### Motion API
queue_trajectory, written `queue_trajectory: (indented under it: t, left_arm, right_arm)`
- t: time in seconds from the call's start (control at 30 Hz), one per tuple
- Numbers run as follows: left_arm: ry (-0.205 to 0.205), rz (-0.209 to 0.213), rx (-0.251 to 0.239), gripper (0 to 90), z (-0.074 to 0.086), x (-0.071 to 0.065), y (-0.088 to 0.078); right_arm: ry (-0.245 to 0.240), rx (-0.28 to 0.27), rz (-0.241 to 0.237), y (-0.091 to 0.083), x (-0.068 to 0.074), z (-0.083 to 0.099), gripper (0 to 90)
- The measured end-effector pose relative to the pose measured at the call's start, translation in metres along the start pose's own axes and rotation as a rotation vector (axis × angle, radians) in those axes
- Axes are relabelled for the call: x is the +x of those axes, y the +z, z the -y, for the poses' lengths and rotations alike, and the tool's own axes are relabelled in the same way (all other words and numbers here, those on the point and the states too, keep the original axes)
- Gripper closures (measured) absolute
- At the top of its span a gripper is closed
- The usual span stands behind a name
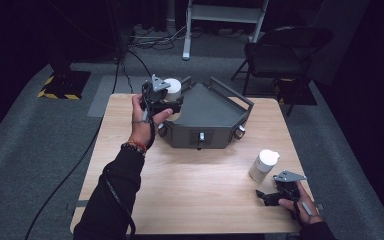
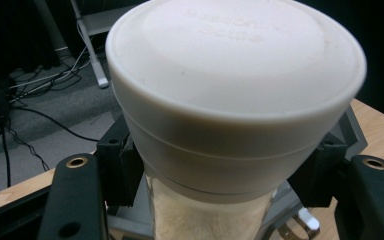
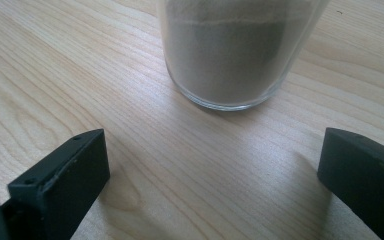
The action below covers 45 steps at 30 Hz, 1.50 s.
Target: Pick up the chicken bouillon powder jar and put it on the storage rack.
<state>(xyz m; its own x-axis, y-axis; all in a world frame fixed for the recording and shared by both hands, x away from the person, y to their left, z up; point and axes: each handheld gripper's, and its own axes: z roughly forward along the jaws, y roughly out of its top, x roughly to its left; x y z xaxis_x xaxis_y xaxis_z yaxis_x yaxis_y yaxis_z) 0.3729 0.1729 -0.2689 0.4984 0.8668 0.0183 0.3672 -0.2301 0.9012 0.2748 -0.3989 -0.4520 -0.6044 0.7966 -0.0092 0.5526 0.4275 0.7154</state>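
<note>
Surface (image 1: 180,185): light wood; it carries the tray and one jar. The rest of it is bare.
Tray (image 1: 207,107): dark grey, angular, with raised walls and small knobs at its front; it stands at the far middle of the surface. I use it as the landmark. Its floor looks bare, as far as the high view shows.
Left jar (image 1: 172,88): clear glass with pale powder and a wide white cap. It is off the surface, at the far left corner of the tray, just beside or over its wall; which of the two I cannot tell.
Right jar (image 1: 264,165): the same kind, upright on the surface, in front of the tray and to its right, well apart from it.
Left gripper (image 1: 166,102): clamped on the left jar just under the cap; the left gripper view shows the pads (image 2: 117,165) pressing on both sides of the neck.
Right gripper (image 1: 267,196): jaws wide apart, holding nothing, low over the surface just in front of the right jar (image 3: 240,50), not touching it.
Done, in my judgement: the first jar is picked up and brought to the tray.
Left, in my judgement: to set this jar down in the tray and release it; then to grasp the right jar and bring it to the tray too.
</note>
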Motion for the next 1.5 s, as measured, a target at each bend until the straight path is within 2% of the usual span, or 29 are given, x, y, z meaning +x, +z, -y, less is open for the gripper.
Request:
queue_trajectory:
  t: [0.4, 0.9, 1.13, 1.5]
  left_arm:
    - [0.009, -0.004, 0.019, 33.4, -0.014, -0.006, 0.028]
    - [0.006, -0.02, 0.042, 33.5, -0.017, -0.002, 0.052]
    - [0.019, -0.041, 0.082, 33.5, -0.021, -0.002, 0.067]
    - [0.004, -0.029, 0.107, 33.5, -0.02, -0.004, 0.079]
  right_arm:
    - [0.0, 0.0, -0.001, 0.0, 0.0, 0.0, 0.0]
    - [-0.001, -0.001, 0.0, 0.0, 0.0, 0.0, 0.0]
    - [-0.001, -0.001, 0.0, 0.0, 0.0, 0.0, 0.0]
    - [-0.001, -0.001, 0.0, 0.0, 0.0, 0.0, 0.0]
